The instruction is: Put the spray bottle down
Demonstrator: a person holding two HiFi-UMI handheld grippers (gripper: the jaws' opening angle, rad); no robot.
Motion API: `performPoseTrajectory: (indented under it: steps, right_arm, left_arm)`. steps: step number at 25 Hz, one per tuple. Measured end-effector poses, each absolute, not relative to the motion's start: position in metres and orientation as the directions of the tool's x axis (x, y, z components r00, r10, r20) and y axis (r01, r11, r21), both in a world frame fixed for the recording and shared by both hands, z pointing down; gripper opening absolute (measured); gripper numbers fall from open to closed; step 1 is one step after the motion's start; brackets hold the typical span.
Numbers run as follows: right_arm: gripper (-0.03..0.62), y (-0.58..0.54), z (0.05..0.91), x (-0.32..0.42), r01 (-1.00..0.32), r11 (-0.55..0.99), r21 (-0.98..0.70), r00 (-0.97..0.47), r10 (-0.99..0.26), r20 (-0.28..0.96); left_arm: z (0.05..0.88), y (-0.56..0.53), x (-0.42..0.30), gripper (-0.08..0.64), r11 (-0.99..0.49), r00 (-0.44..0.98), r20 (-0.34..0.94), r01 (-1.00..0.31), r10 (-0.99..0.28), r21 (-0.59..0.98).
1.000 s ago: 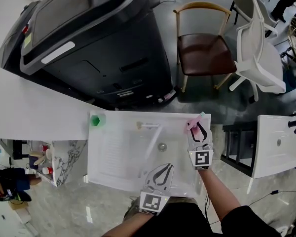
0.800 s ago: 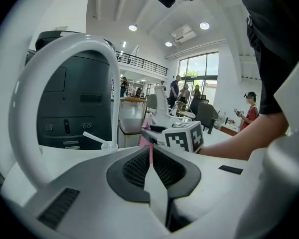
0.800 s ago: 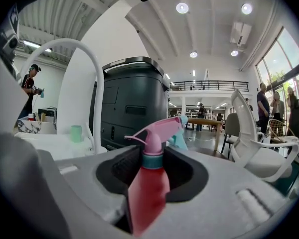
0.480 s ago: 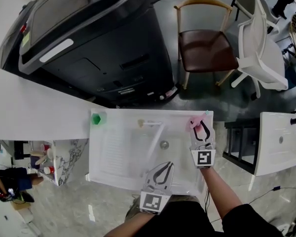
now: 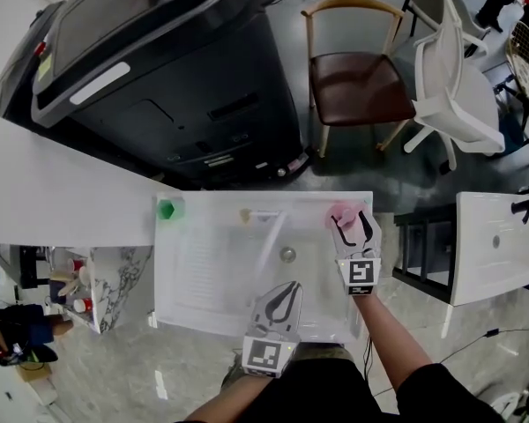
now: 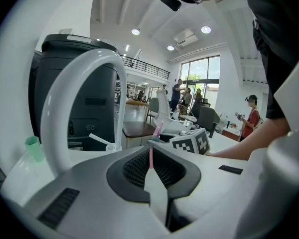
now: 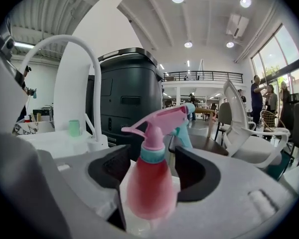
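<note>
A pink spray bottle (image 7: 152,183) with a teal collar and a pink trigger head stands upright on the back right corner of the white sink (image 5: 185,271). In the head view the bottle (image 5: 339,215) shows just ahead of my right gripper (image 5: 351,223). The right gripper (image 7: 153,176) has its jaws opening on either side of the bottle, with a gap showing between each black pad and the bottle. My left gripper (image 5: 286,291) hovers over the sink's front edge; its jaws (image 6: 150,171) meet with nothing between them.
A tall white curved faucet (image 5: 269,236) rises at the back of the basin above the drain (image 5: 287,255). A green cup (image 5: 167,209) stands at the back left corner. Behind the sink are a big black machine (image 5: 176,69), a brown chair (image 5: 357,86) and white chairs (image 5: 458,86).
The right gripper's jaws have spread apart off the spray bottle, which now stands by itself on the sink corner. The left gripper has kept its place.
</note>
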State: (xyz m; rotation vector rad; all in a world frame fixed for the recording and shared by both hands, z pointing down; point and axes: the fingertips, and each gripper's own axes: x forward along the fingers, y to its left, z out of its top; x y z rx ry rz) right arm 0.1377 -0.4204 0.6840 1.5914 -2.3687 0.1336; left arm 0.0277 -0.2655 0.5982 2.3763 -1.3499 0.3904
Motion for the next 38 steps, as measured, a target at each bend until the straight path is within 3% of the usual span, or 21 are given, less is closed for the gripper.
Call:
performPoseTrajectory:
  steps: [6, 14, 20, 22, 25, 30, 38]
  right_arm:
    - [0.279, -0.398, 0.687, 0.146, -0.930, 0.365, 0.043, -0.333, -0.885, 0.326]
    - [0.276, -0.327, 0.654, 0.135, -0.946, 0.325, -0.020, -0.312, -0.889, 0.335]
    - [0.149, -0.244, 0.595, 0.119, -0.947, 0.313, -0.077, -0.322, -0.912, 0.252]
    - [0.069, -0.212, 0.571, 0.109, -0.947, 0.307, -0.094, -0.320, -0.923, 0.214]
    - [0.000, -0.159, 0.535, 0.095, -0.946, 0.298, -0.129, -0.317, -0.933, 0.170]
    - [-0.002, -0.081, 0.503, 0.060, -0.938, 0.295, -0.179, -0.329, -0.923, 0.200]
    - [-0.003, 0.019, 0.487, 0.013, -0.931, 0.353, -0.095, -0.366, -0.901, 0.234]
  left_arm:
    - [0.578, -0.246, 0.031, 0.035, -0.481, 0.532, 0.373, -0.847, -0.760, 0.227]
    - [0.568, -0.194, 0.007, 0.035, -0.551, 0.568, 0.316, -0.821, -0.760, 0.149]
    - [0.540, -0.150, -0.020, 0.035, -0.518, 0.552, 0.269, -0.834, -0.789, 0.193]
    - [0.533, -0.131, -0.029, 0.035, -0.520, 0.554, 0.249, -0.832, -0.795, 0.191]
    - [0.526, -0.099, -0.040, 0.035, -0.519, 0.558, 0.225, -0.828, -0.799, 0.212]
    - [0.506, -0.054, -0.067, 0.035, -0.511, 0.549, 0.180, -0.831, -0.816, 0.218]
    - [0.486, 0.011, -0.110, 0.035, -0.496, 0.519, 0.149, -0.852, -0.842, 0.166]
